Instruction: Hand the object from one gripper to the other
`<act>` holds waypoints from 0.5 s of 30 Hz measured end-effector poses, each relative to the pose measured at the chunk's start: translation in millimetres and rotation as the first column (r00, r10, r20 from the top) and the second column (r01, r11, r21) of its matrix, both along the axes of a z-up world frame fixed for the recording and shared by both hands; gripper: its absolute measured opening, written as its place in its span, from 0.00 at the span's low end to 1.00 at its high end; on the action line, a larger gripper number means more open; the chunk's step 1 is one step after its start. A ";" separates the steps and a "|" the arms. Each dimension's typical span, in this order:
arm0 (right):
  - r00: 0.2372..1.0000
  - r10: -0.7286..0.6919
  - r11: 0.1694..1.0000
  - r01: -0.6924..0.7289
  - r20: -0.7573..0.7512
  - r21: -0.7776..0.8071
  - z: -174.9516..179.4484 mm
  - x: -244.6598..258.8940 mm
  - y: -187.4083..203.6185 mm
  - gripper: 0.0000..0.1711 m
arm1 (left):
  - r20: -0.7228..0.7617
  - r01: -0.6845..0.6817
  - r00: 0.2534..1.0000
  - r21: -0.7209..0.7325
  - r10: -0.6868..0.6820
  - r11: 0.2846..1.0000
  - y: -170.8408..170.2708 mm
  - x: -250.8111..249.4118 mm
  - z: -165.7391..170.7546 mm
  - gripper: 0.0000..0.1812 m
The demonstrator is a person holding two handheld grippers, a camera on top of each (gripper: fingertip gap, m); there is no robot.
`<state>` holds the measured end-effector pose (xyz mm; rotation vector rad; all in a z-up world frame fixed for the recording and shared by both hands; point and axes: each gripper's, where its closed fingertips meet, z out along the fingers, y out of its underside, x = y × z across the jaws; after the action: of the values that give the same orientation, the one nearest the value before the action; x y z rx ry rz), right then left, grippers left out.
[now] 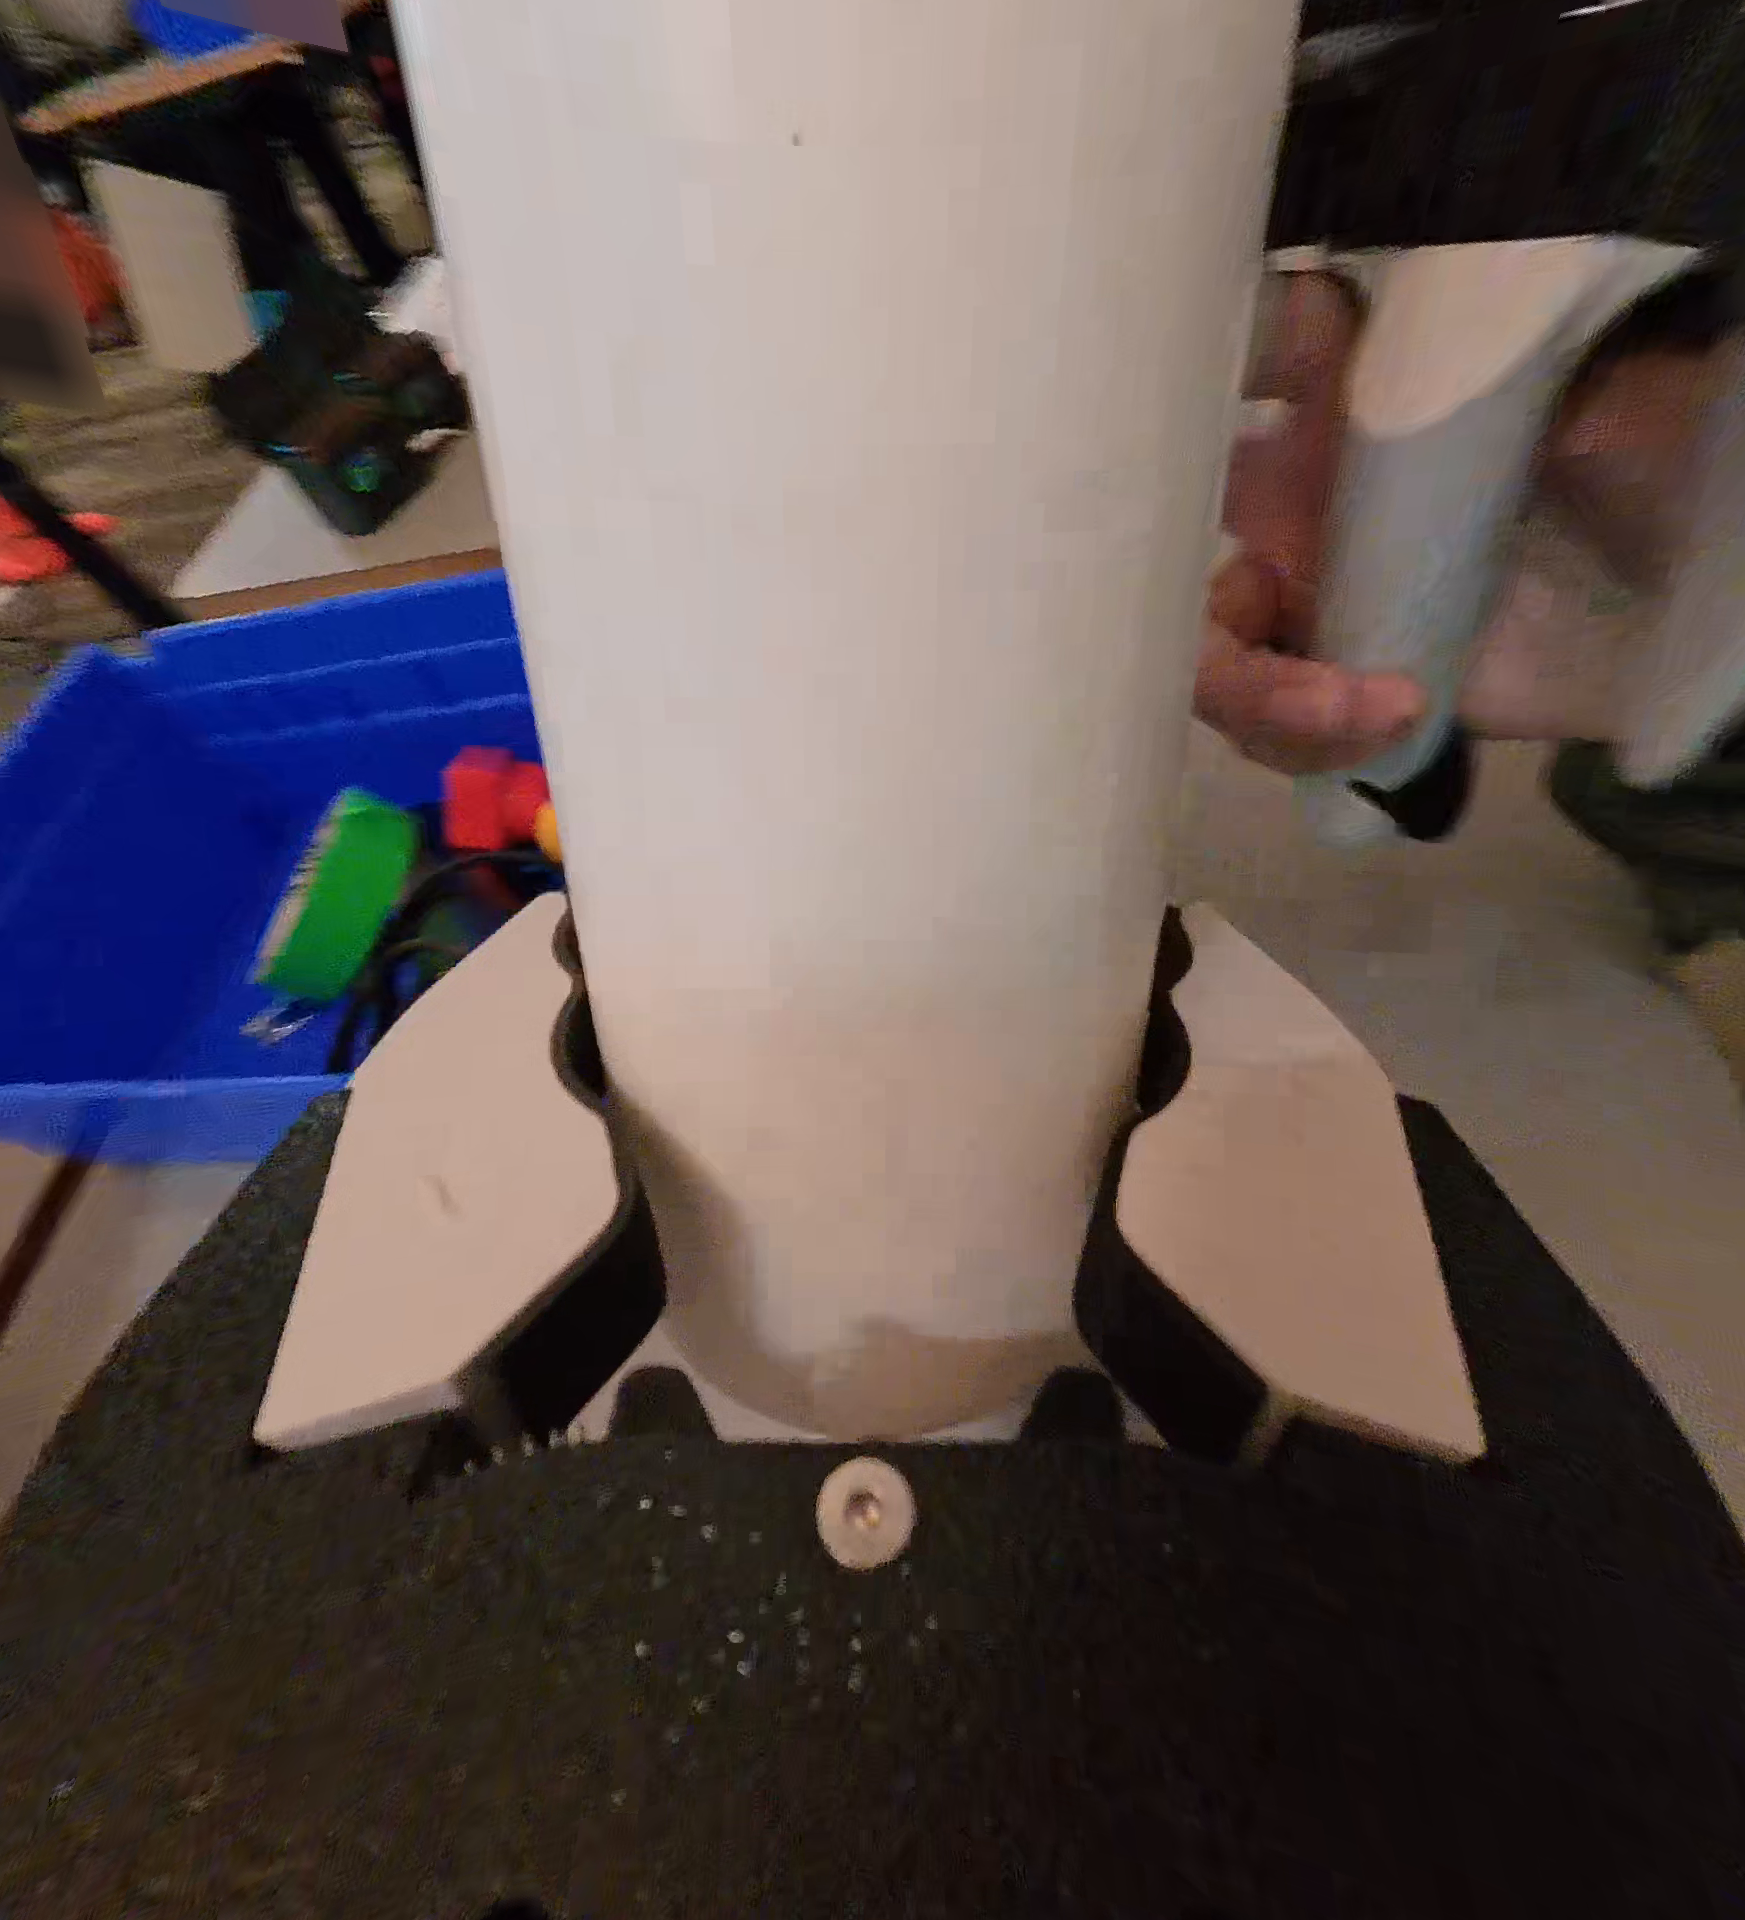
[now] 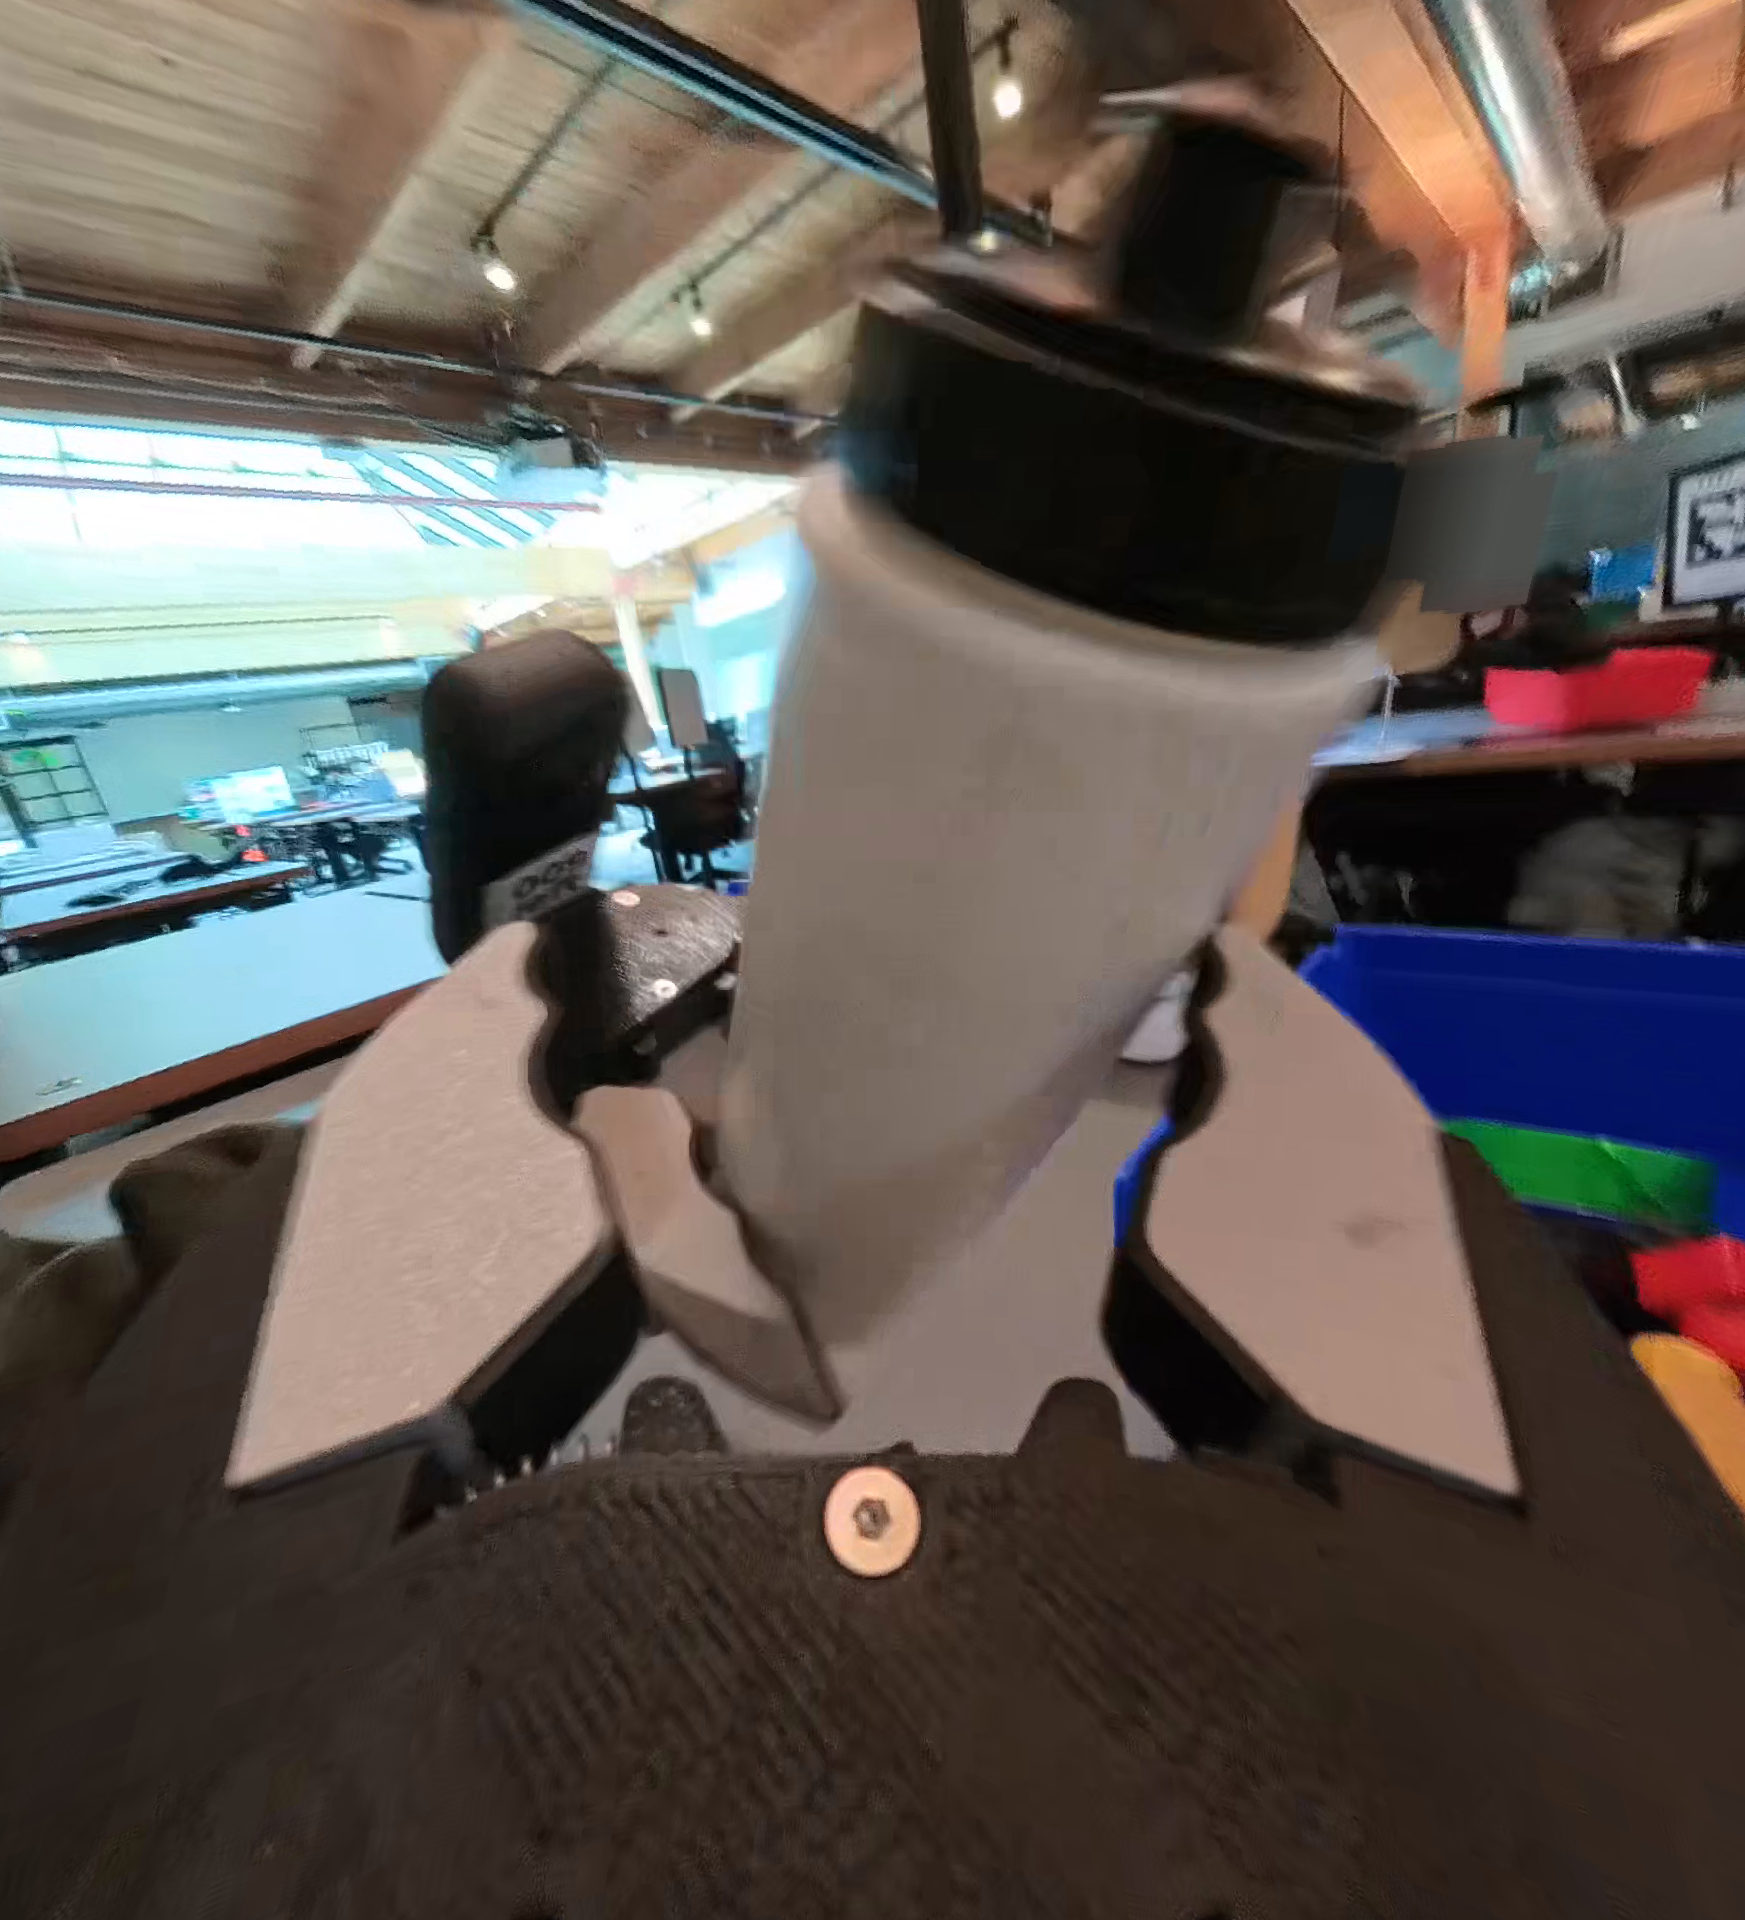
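- Left wrist view: left gripper [image 1: 868,1049] fingers clamped on white bottle [image 1: 847,623], lower body; blue bin [image 1: 120,831] behind.
- Right wrist view: right gripper [image 2: 873,1039] fingers spread wide around bottle [image 2: 982,883], no contact visible; handover pending, closure and left release remaining.

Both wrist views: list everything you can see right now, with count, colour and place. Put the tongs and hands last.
Tall white cylindrical bottle with black lid: one, white and black, between both tongs.
Blue plastic bin: one, blue, on the table left of the bottle in the left wrist view.
Green roll: one, green, inside the bin.
Red block: one, red, inside the bin.
Red tray: one, red, on the far counter.
Left tongs: shut on the bottle's base.
Right tongs: open around the bottle.
Hand: one, gripping the right handle.
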<state>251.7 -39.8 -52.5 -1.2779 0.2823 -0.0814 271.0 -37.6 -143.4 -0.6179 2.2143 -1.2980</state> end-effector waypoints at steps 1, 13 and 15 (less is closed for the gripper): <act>0.999 -0.032 0.999 0.031 -0.033 -0.024 -3.0 4.8 2.6 0.74 | 0.082 -0.096 0.992 0.036 0.093 0.995 9.7 10.4 6.7 0.56; 0.971 -0.156 0.965 0.189 -0.184 0.182 15.3 35.7 -37.4 0.67 | 0.583 -0.359 0.796 0.240 0.162 0.902 26.2 22.0 37.3 0.55; 0.991 -0.124 0.990 0.127 -0.050 0.069 11.6 28.5 -45.8 0.67 | 0.581 -0.316 0.807 0.276 0.104 0.908 29.0 18.2 38.2 0.55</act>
<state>280.2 -85.6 -40.9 -1.1912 0.4017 -0.1481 289.3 -8.6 -105.2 -0.2816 1.7611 -0.7847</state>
